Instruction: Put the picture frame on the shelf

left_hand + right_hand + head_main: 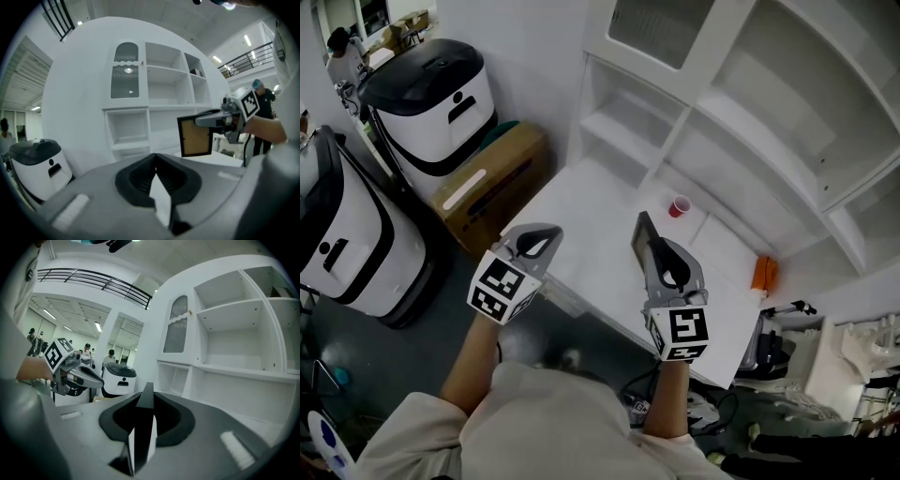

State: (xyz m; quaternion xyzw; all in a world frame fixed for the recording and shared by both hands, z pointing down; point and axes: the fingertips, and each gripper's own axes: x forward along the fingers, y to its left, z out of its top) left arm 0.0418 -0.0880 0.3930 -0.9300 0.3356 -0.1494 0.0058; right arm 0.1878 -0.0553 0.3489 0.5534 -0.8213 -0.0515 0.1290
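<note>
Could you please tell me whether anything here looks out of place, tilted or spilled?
Nothing stands out. The picture frame sits upright in the right gripper's closed jaws, the red cup stands upright on the white counter, and the shelves look intact, with nothing spilled.

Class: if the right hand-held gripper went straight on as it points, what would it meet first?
Probably the white shelf unit: the right hand-held gripper, shut on the picture frame, aims at its low open compartment, over the table. The red cup sits off to one side. Depth is unclear.
</note>
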